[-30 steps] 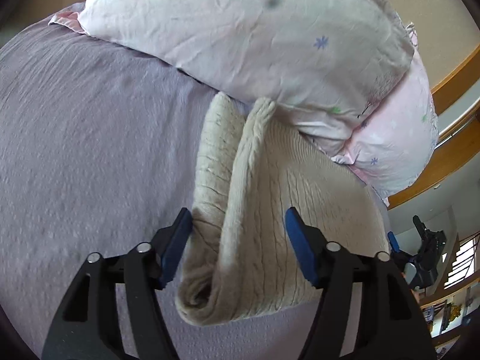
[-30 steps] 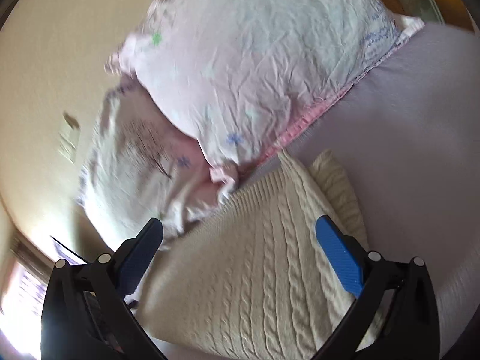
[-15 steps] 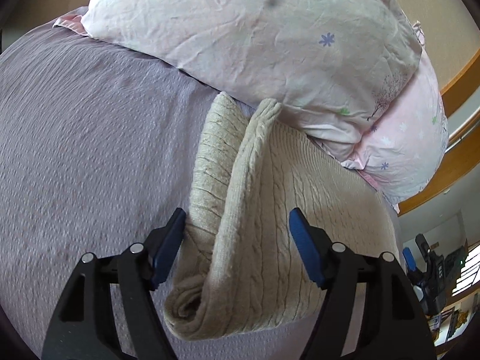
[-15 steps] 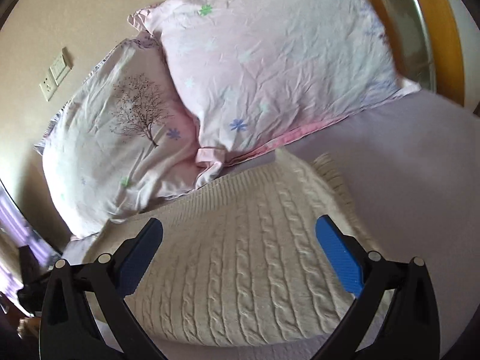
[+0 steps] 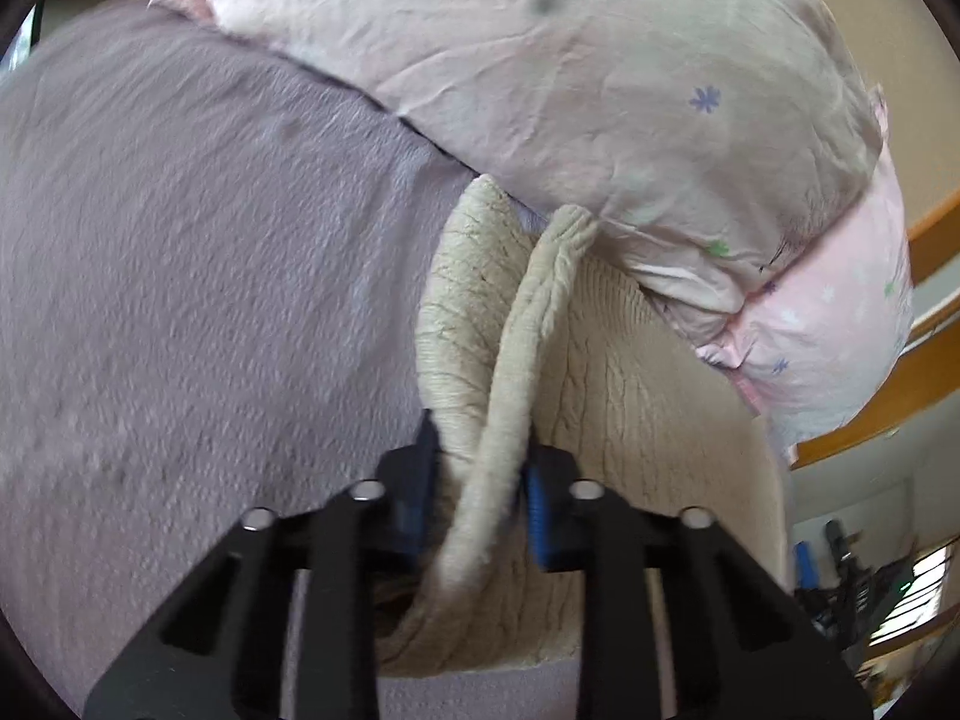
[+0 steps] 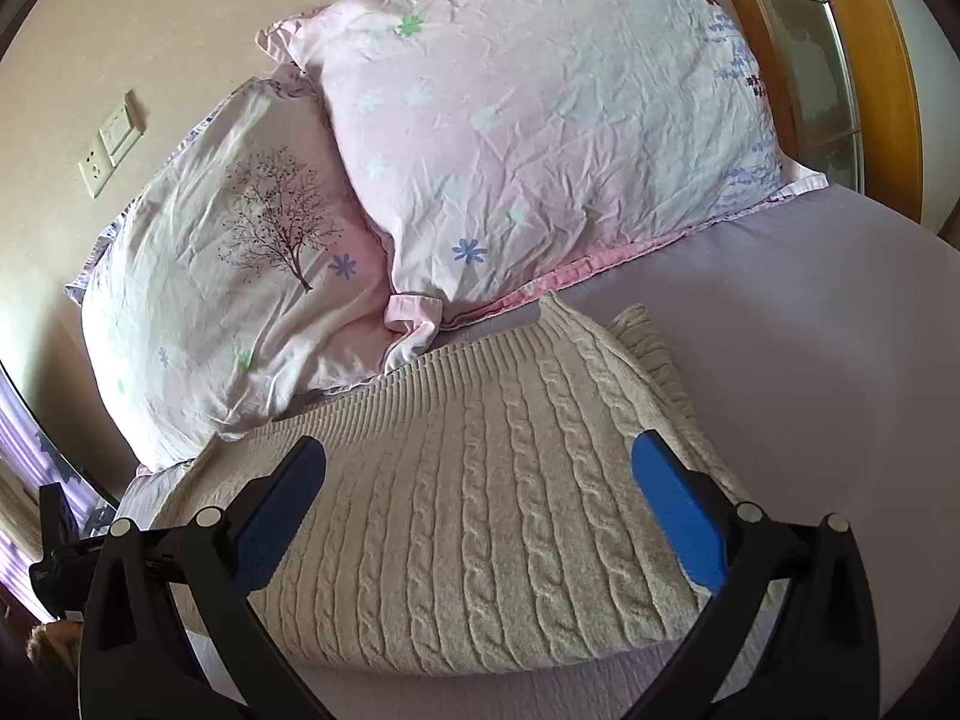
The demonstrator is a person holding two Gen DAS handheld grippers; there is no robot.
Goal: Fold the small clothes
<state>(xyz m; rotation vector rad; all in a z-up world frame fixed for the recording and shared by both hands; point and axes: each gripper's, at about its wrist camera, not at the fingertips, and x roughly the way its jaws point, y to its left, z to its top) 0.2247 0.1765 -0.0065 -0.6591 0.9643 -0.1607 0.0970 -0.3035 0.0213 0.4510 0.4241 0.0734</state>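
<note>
One cream cable-knit sweater, folded, edge pinched.

Lilac bed, cream sweater, two pillows

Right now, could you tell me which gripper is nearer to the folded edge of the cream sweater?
Left. The left gripper is shut on the cream sweater at its folded edge; the right gripper is open above the sweater's flat top, gripping nothing.

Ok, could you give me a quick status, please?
Left gripper shut on sweater edge. Right gripper open above it. Pillows touch its far end.
</note>
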